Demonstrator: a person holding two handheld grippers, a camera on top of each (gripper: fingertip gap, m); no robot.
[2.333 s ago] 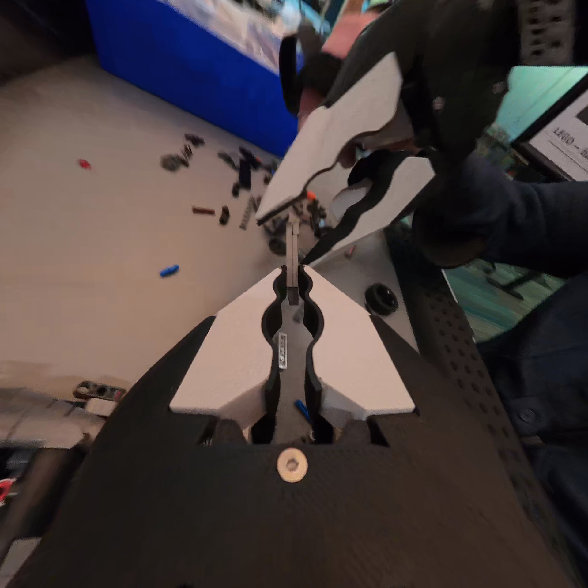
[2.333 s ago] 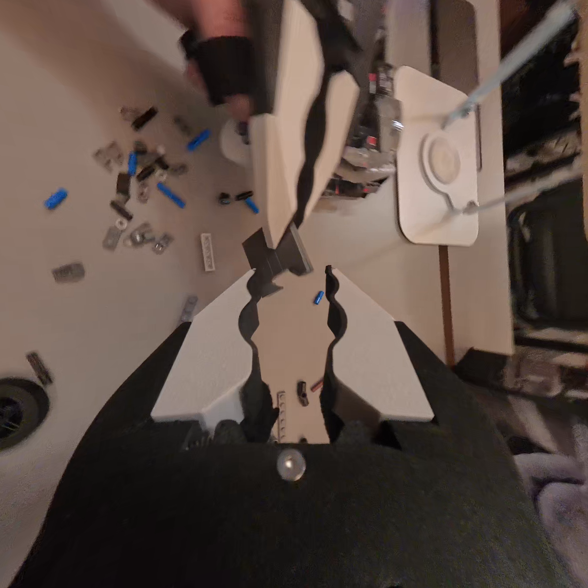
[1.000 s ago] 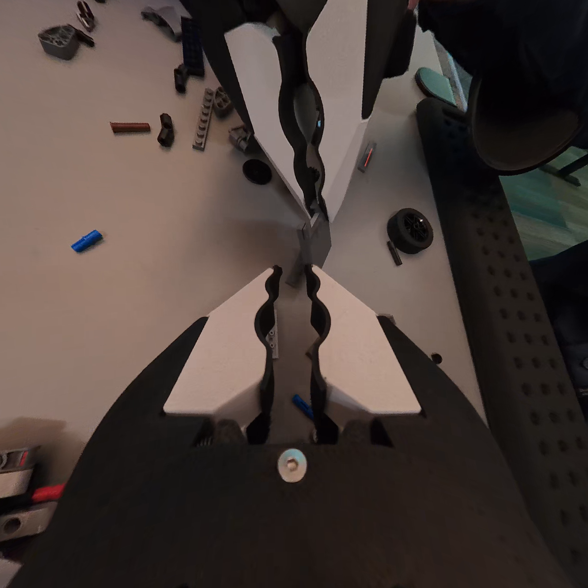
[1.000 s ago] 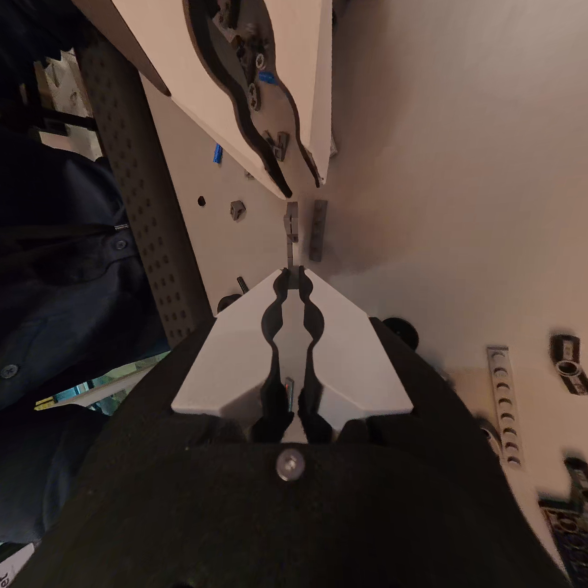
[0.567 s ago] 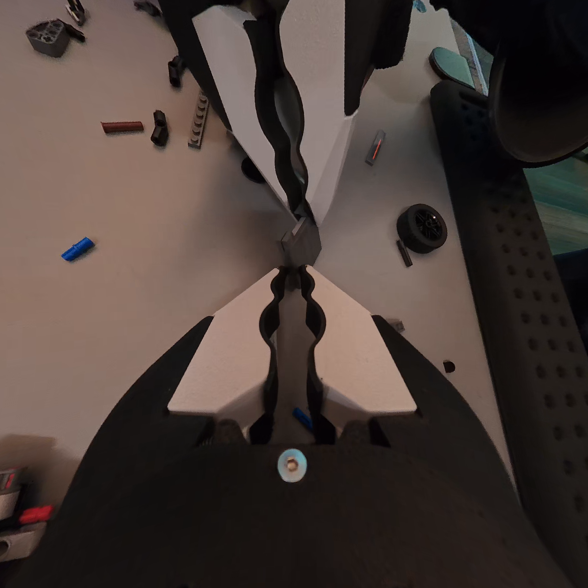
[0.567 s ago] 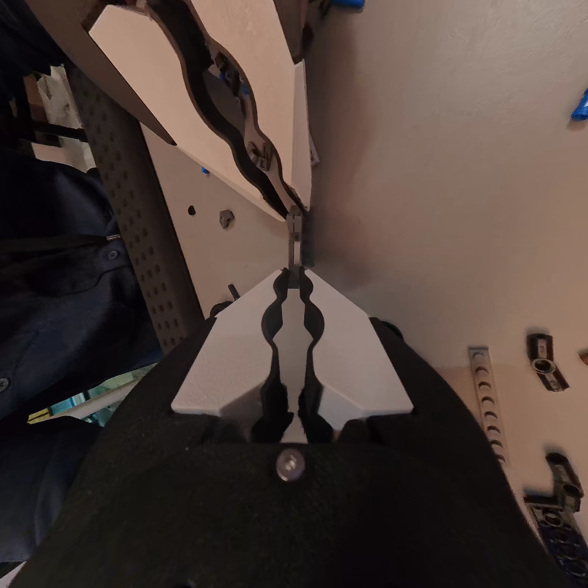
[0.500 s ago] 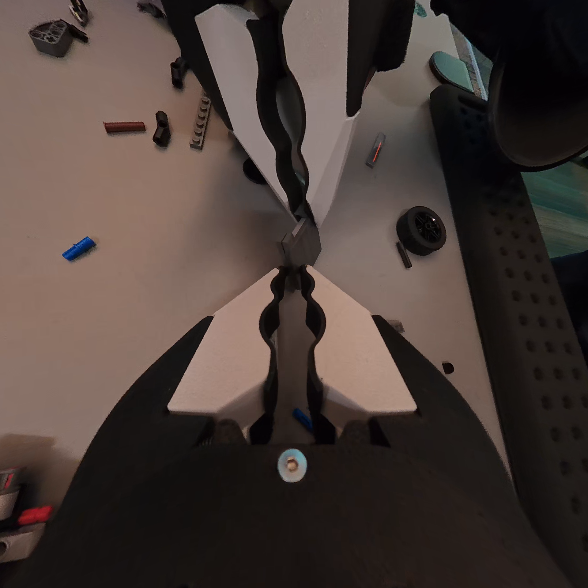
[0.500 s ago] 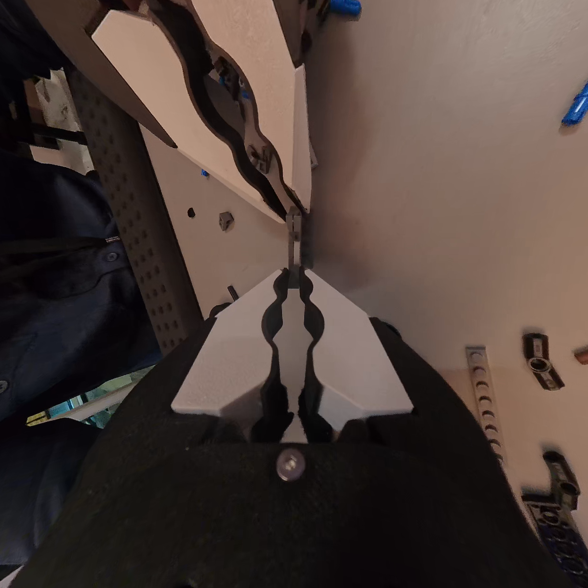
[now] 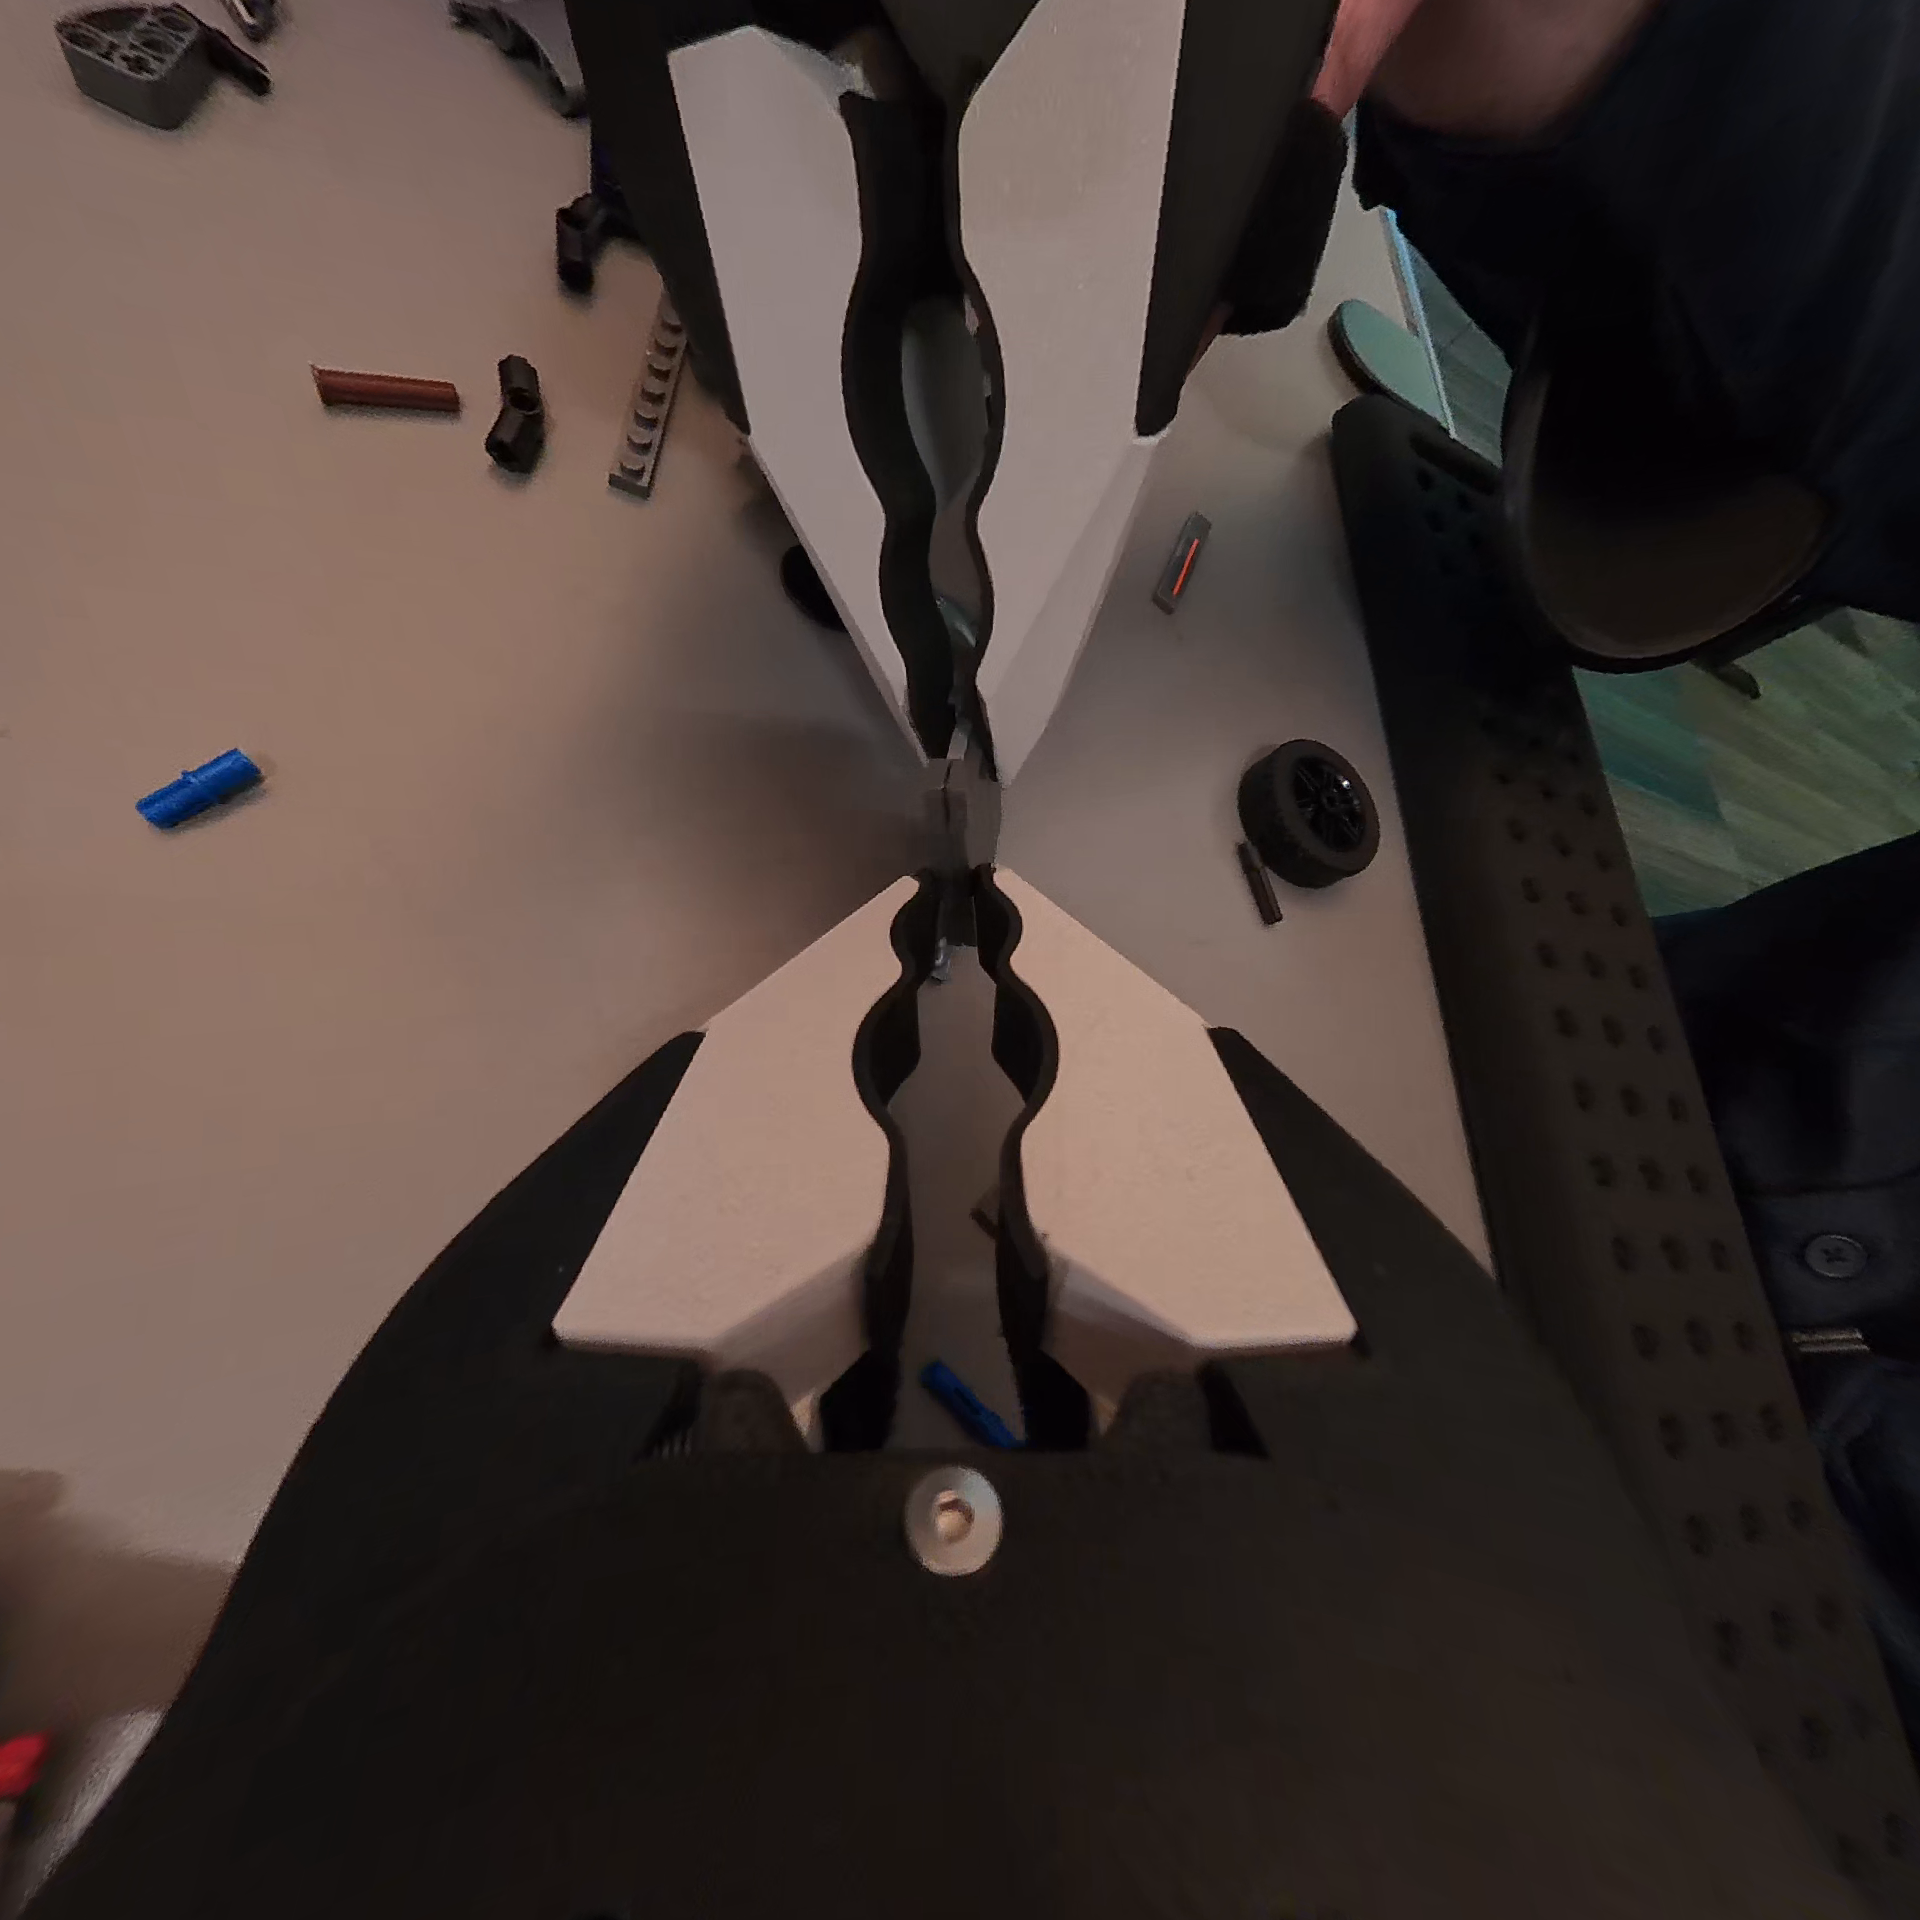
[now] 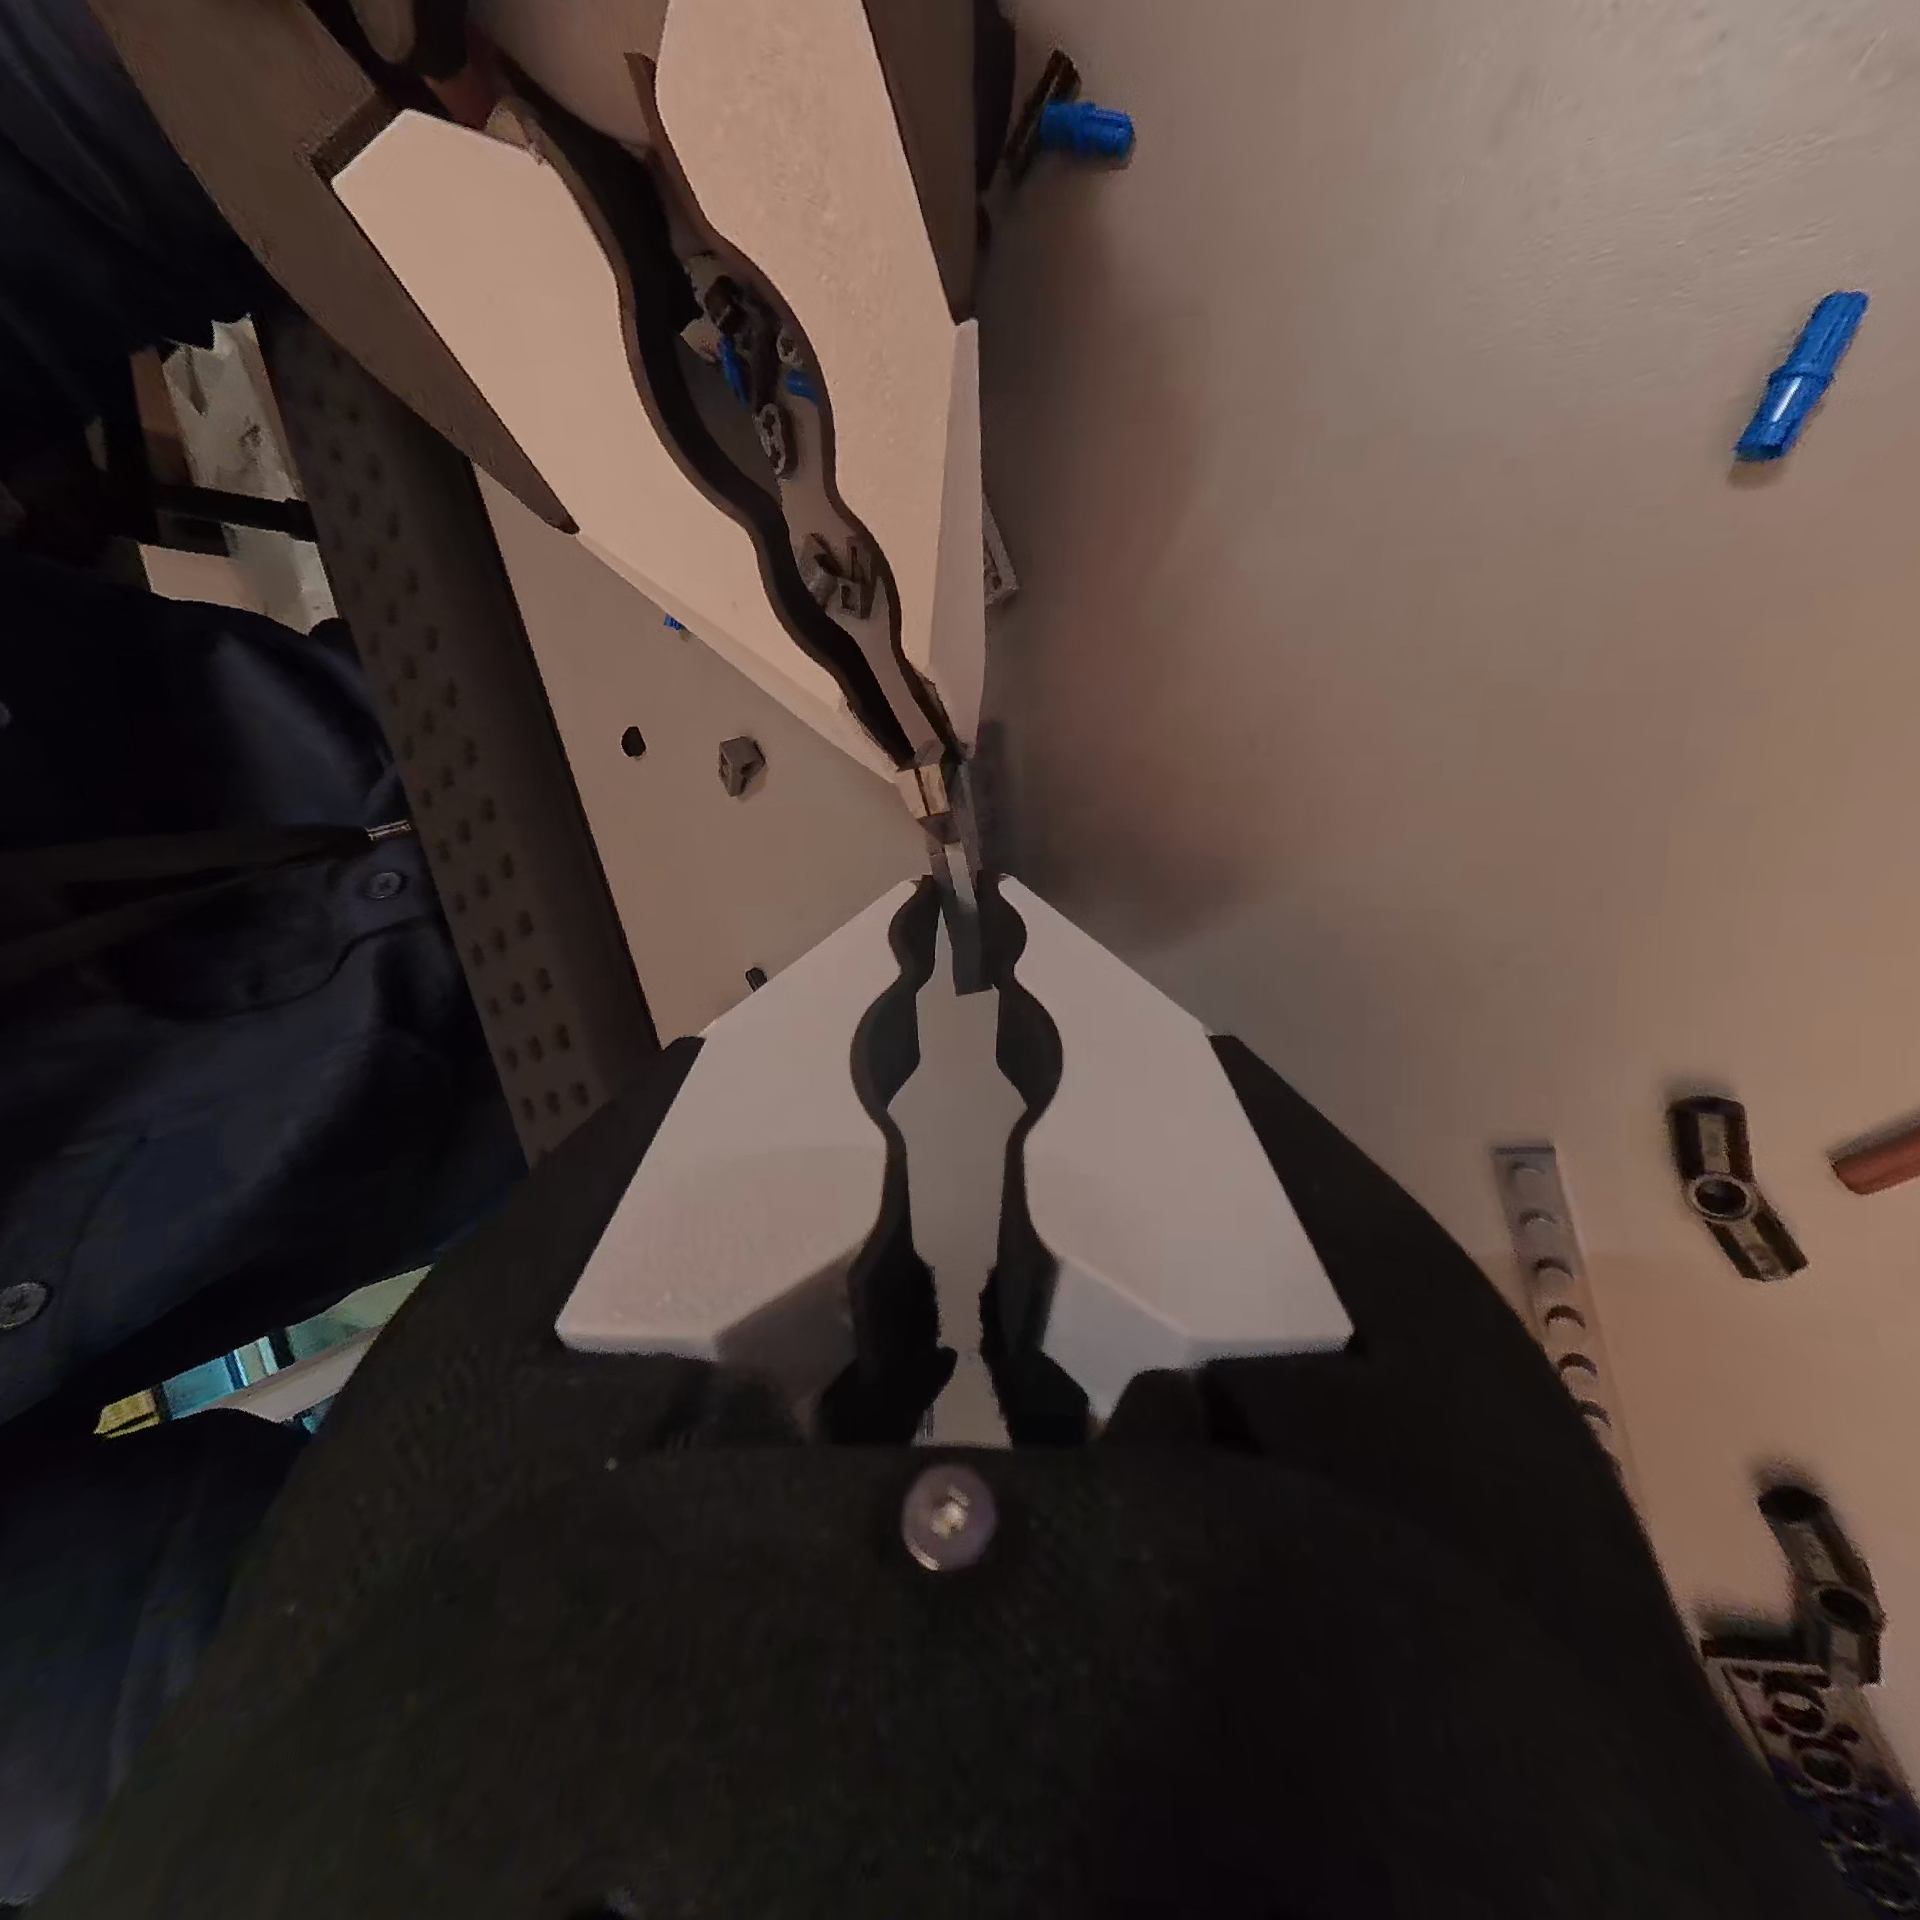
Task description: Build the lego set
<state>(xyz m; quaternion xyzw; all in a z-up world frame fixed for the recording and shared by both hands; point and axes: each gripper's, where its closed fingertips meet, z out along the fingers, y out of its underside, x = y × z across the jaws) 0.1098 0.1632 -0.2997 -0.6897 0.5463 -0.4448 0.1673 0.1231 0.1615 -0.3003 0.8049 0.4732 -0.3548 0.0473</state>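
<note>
A small grey lego piece (image 9: 961,816) is held in the air between my two grippers, which meet tip to tip above the pale table (image 9: 416,644). My left gripper (image 9: 951,885) is shut on its near end. My right gripper (image 9: 961,750) comes down from the top of the left wrist view, shut on the far end. In the right wrist view my right gripper (image 10: 961,896) pinches a thin dark grey plate (image 10: 966,935). My left gripper (image 10: 935,756) holds the lighter end (image 10: 930,795). I cannot tell whether it is one piece or two joined.
Loose parts lie on the table: a blue pin (image 9: 197,788), a brown axle (image 9: 384,390), a black connector (image 9: 516,421), a grey plate (image 9: 649,416) and a black wheel (image 9: 1309,814). A black perforated chair arm (image 9: 1558,935) and a person's dark sleeve are on the right. Both grippers' tips are close together, under 4 cm apart.
The right gripper took the piece from the left, the left reopened and then closed on it again. Since half a second ago the piece has turned edge-on and sits deeper in the right jaws.
</note>
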